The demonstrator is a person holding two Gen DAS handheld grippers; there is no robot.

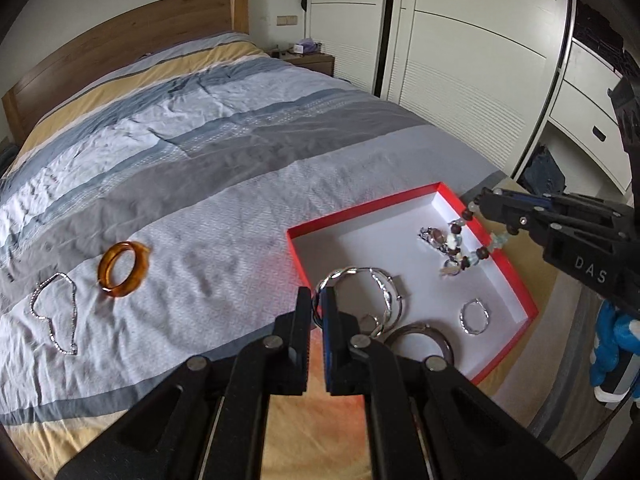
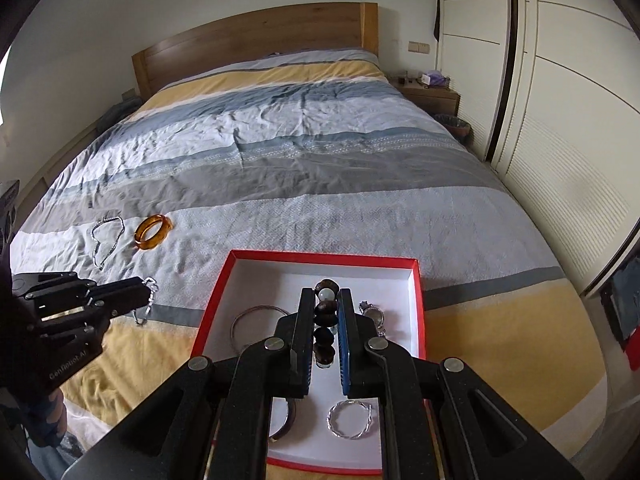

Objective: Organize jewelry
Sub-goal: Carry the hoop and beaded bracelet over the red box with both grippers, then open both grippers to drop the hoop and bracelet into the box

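The red-rimmed box (image 2: 416,300) rests on the striped bed (image 2: 320,152). An amber bangle (image 1: 123,269) and silver chain (image 1: 54,312) lie apart on the bedcover. The left gripper (image 1: 316,300) is clamped on a silver bangle (image 1: 384,284). The right gripper (image 2: 325,320) is clamped on a beaded bracelet (image 2: 323,312) above the box

Home bedroom: double bed (image 2: 304,152) wearing striped duvet, wooden headboard (image 2: 248,44), nightstand (image 2: 430,96), white wardrobe doors (image 2: 560,100) lining wall.
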